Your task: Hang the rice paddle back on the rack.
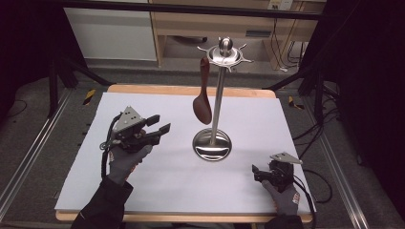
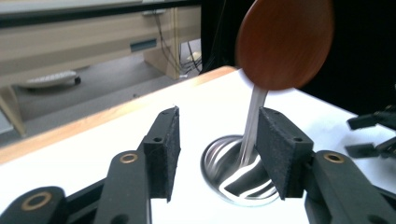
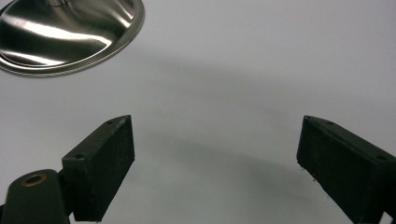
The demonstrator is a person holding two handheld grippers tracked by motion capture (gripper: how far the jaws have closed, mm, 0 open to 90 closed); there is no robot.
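A steel utensil stand [image 1: 218, 95] rises from a round base [image 1: 212, 145] in the middle of the white table. A brown wooden spoon [image 1: 203, 100] hangs from one of its top hooks, bowl down. My left gripper [image 1: 160, 126] is held above the table left of the stand, open and empty, its jaws pointing at the spoon [image 2: 285, 42] and the pole [image 2: 252, 126]. My right gripper [image 1: 255, 171] rests low near the front right, open and empty, aimed at bare table with the stand's base [image 3: 70, 37] at the upper left.
The white sheet [image 1: 157, 181] covers the table, with a wooden edge [image 1: 191, 89] at the back. A wooden cabinet [image 1: 239, 24] and cables stand behind on the floor. Metal rails [image 1: 33, 148] run along both sides of the table.
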